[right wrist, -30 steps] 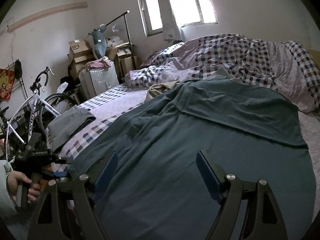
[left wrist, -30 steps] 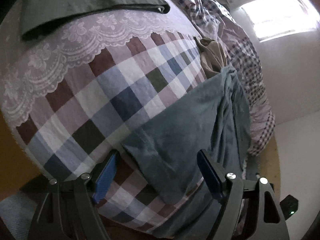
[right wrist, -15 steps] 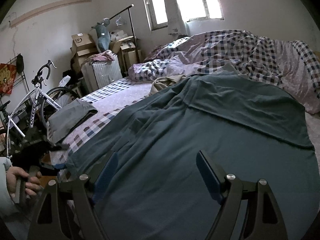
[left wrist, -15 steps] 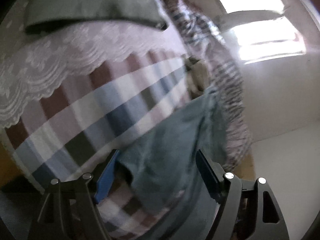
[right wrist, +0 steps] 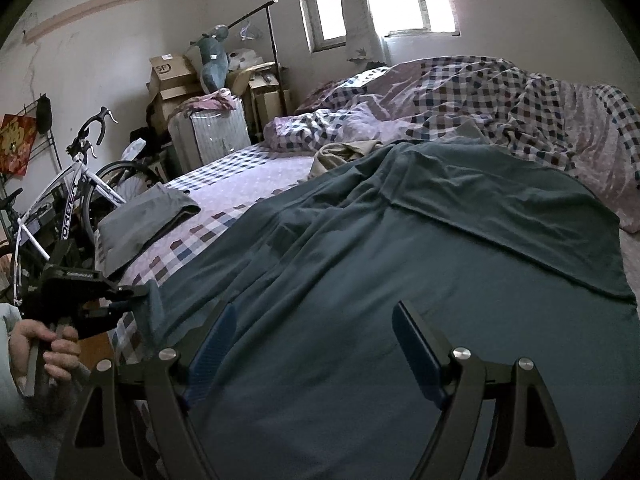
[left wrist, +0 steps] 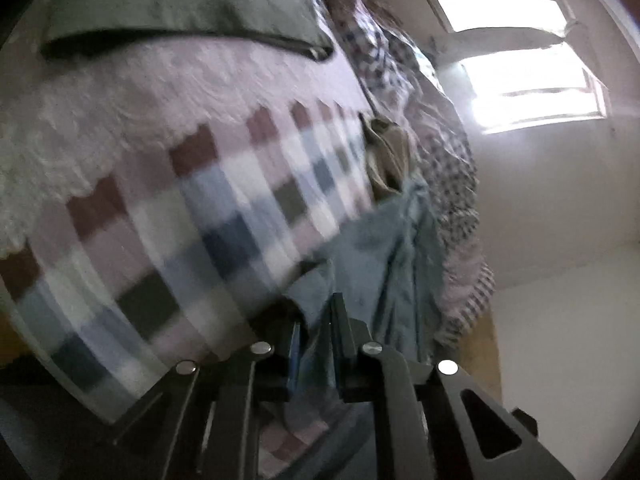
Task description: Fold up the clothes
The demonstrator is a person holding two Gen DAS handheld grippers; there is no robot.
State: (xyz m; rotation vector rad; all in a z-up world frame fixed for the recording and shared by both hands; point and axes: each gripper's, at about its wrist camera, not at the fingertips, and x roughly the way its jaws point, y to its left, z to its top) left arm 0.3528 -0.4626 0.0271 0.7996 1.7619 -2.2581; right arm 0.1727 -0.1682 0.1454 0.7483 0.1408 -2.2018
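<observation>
A large teal garment (right wrist: 400, 260) lies spread over the bed, its near left corner hanging at the bed's edge. My left gripper (left wrist: 316, 308) has that corner of the teal garment (left wrist: 380, 248) between its pads, and its jaws are closing tight on the cloth. The right wrist view shows the left gripper (right wrist: 116, 304) at the far left, held by a hand (right wrist: 48, 344). My right gripper (right wrist: 316, 312) stands open just above the garment's near middle, nothing between its fingers.
A folded grey garment (right wrist: 140, 220) lies on the checked sheet (left wrist: 160, 200) at the bed's left. A beige garment (right wrist: 344, 152) lies beyond the teal one, by a rumpled checked duvet (right wrist: 500, 100). A bicycle (right wrist: 68, 192), boxes (right wrist: 172, 76) and a suitcase (right wrist: 212, 132) crowd the left wall.
My left gripper's jaws have gone from wide apart to pinched on the teal garment's corner. The right gripper has come a little closer over the garment and stays open.
</observation>
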